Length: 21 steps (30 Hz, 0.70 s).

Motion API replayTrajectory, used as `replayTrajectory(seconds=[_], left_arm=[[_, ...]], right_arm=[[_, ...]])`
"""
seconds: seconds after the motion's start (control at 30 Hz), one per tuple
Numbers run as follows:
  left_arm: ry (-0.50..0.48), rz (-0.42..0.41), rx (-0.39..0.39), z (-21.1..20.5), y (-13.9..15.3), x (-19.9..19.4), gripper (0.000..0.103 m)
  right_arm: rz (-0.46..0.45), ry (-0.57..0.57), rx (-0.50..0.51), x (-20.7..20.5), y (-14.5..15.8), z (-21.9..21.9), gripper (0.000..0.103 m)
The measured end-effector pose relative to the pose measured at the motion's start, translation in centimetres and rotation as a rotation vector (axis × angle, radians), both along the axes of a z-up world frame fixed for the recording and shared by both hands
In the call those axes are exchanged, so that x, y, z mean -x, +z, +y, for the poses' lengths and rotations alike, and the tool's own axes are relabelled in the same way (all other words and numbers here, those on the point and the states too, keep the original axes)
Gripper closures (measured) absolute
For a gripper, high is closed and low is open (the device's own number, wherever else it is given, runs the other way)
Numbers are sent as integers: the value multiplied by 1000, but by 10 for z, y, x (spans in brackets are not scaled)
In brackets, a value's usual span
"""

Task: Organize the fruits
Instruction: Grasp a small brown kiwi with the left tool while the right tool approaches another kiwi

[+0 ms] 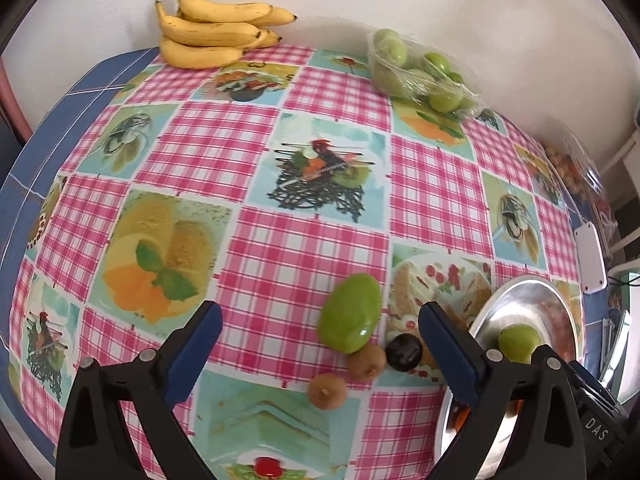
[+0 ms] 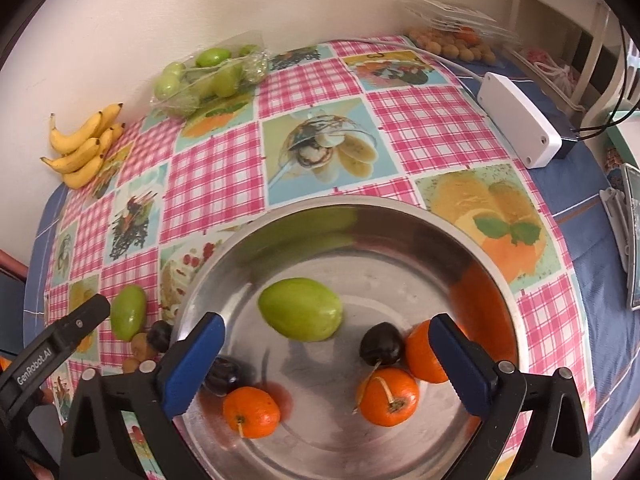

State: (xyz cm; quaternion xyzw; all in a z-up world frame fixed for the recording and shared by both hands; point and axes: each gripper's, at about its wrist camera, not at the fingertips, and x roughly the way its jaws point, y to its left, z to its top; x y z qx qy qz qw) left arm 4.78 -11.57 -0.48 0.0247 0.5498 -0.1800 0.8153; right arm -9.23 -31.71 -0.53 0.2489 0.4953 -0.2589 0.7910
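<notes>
A steel bowl point(image 2: 400, 216) holds a green fruit point(image 2: 300, 314), three oranges point(image 2: 388, 396) and dark plums point(image 2: 382, 344). My right gripper point(image 2: 326, 338) is open and empty just above the bowl, over the green fruit. On the cloth left of the bowl lie another green fruit point(image 1: 349, 313), a dark plum point(image 1: 404, 353) and two small brown fruits point(image 1: 327, 391). My left gripper point(image 1: 320, 330) is open and empty above them; it also shows in the right wrist view point(image 2: 86, 312). The bowl's rim point(image 1: 520, 284) shows at right in the left wrist view.
A bunch of bananas point(image 1: 212, 30) and a plastic bag of green fruits point(image 1: 420, 70) lie at the back by the wall. A white box with a cable point(image 2: 520, 114) and a bag of small brown fruits point(image 2: 452, 44) sit at the far right edge.
</notes>
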Motion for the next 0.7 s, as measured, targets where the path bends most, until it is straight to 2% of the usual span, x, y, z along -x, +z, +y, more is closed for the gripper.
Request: replayTrajectory(seconds=[0.33, 0.5, 0.7], left_arm=[[22, -46, 12, 35, 13, -1, 5], [24, -101, 3, 50, 24, 4, 5], [20, -113, -12, 65, 25, 10, 5]], right_arm=[[-59, 43, -6, -5, 13, 28, 0], [-76, 82, -2, -8, 19, 50, 0], [-90, 124, -1, -11, 24, 73, 0]])
